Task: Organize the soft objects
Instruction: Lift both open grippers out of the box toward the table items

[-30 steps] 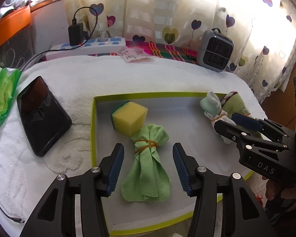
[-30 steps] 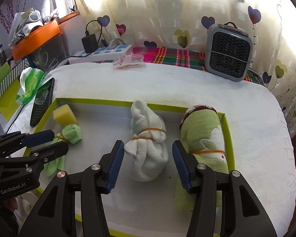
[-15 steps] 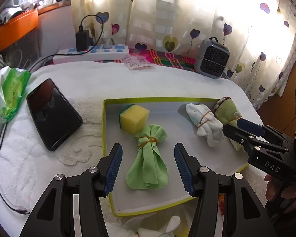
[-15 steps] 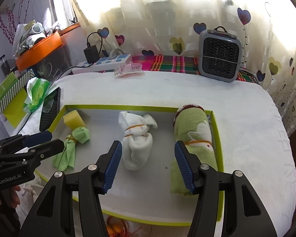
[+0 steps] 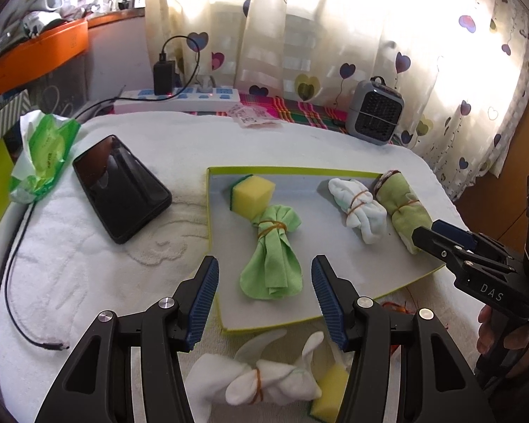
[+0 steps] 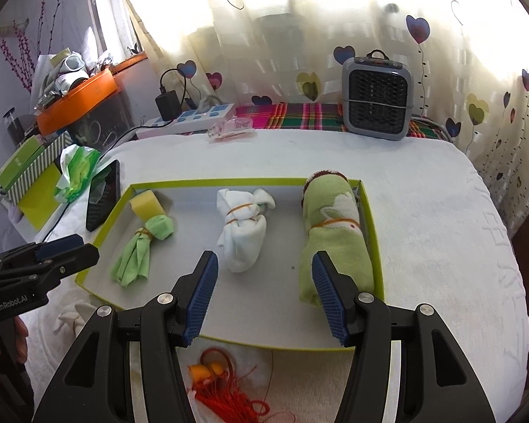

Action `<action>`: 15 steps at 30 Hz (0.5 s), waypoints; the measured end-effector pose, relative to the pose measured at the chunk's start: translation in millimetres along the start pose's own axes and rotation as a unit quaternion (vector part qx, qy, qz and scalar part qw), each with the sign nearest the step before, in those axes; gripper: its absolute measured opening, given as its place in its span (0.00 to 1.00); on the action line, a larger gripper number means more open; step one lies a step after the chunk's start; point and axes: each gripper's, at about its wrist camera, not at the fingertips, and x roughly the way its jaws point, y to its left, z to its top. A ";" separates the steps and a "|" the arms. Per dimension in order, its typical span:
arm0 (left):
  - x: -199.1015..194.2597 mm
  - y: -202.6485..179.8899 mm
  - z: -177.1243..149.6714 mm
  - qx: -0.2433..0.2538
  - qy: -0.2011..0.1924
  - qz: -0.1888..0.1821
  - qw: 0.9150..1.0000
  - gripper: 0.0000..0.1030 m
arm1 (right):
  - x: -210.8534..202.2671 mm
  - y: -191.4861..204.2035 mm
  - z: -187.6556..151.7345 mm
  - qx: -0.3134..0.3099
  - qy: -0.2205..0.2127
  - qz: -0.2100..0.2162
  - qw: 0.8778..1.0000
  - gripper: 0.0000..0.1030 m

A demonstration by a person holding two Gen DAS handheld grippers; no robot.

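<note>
Green-rimmed tray with a grey floor sits on the white towel that covers the desk. Four soft things lie inside the tray. Yellow sponge in the far left corner, touching the top of the green cloth bundle, which is tied with a rubber band. White cloth bundle in the middle, two bands round it. Green towel roll lies along the right wall, banded, with a dark trimmed end at the far side.

Left gripper is released, nothing between its blue pads, held above the near edge of the tray with the green cloth bundle just past the fingertips. Right gripper is also released and empty, over the near part of the tray between the white bundle and the green roll; its right pad overlaps the roll in view, contact can't be told.

Outside the tray on the near side: another white bundle with a band, a second yellow sponge touching it, and a red tassel with an orange bit. Left of the tray lie a black phone, a green tissue pack and a black cable. At the back stand a power strip with a charger and a small grey heater before the heart curtain.
</note>
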 end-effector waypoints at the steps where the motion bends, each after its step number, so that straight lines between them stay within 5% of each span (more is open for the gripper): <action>1: -2.8 0.7 -2.0 0.000 -0.002 0.000 1.000 0.53 | -1.9 -0.2 -1.7 0.000 -0.001 0.001 1.000 0.55; 15: -29.1 6.2 -35.9 0.000 -0.010 -0.004 1.000 0.53 | -35.5 4.6 -32.6 -0.020 -0.022 0.009 1.000 0.55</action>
